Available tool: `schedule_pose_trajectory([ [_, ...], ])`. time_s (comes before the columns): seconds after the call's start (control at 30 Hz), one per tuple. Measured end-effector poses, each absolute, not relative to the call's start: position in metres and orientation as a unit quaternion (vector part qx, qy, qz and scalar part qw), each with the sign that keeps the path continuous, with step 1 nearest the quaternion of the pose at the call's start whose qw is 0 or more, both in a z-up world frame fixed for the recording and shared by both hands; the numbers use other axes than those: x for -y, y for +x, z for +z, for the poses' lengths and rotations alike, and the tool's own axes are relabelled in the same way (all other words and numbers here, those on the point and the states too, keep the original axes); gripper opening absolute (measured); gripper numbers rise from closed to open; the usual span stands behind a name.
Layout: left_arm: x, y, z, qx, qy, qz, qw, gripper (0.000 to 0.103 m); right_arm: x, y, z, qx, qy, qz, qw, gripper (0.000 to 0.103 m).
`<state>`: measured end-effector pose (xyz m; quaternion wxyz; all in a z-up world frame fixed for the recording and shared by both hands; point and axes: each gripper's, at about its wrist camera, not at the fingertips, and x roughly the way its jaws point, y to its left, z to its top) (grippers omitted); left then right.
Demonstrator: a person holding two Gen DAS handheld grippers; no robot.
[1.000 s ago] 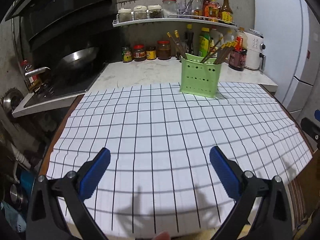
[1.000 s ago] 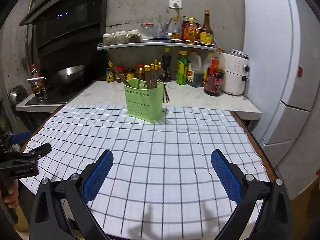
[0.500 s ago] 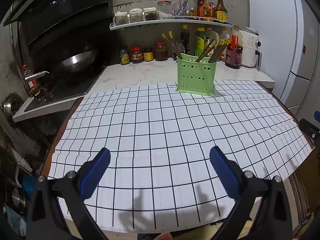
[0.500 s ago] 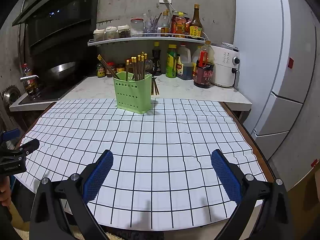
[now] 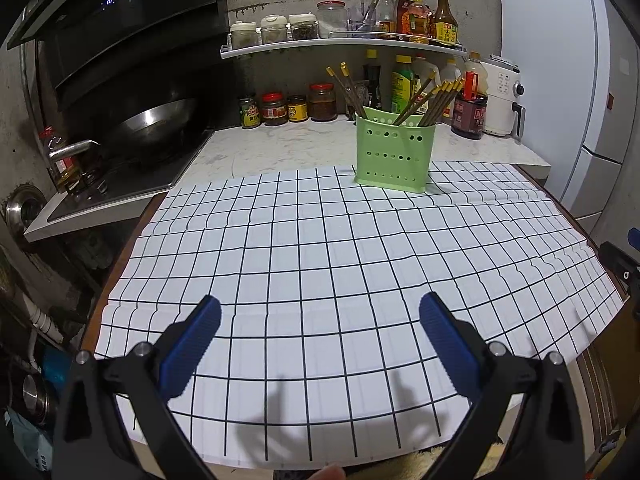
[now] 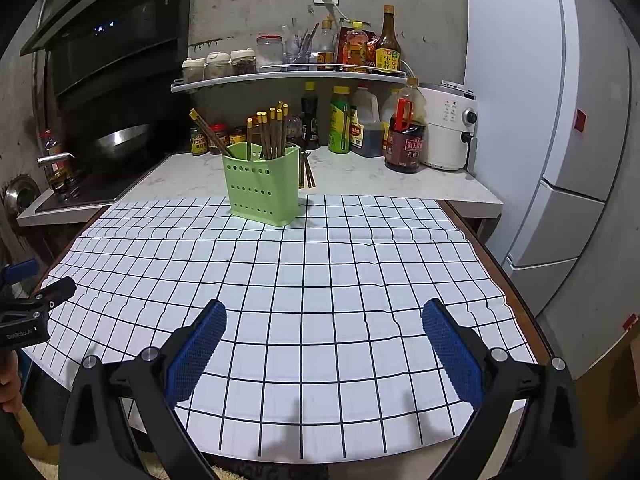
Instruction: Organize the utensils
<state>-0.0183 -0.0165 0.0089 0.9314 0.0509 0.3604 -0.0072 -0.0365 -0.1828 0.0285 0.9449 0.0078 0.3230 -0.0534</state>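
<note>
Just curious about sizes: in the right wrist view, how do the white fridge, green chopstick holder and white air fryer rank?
1. Tall white fridge
2. Green perforated plastic chopstick holder and white air fryer: similar; the holder is nearer, so unranked.

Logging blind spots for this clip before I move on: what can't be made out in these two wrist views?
- Chopsticks: lower ends hidden inside the green utensil holder in both views; exact count unclear.
- Loose chopsticks behind the holder: seen only in the right wrist view, partly hidden by it.
- Left gripper: cut off by the right wrist view's left edge.
- Bottle labels: too small to read.
</note>
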Motion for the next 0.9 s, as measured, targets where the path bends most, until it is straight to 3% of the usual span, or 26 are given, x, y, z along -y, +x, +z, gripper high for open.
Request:
schedule_pose_trajectory([
  [0.9,0.0134,-0.0168,0.0083,-0.359,0.048,-0.004,0.932,0.097,0.1844,-0.0359,0.0276,-0.324,0.012,-0.052,0.944,0.097],
])
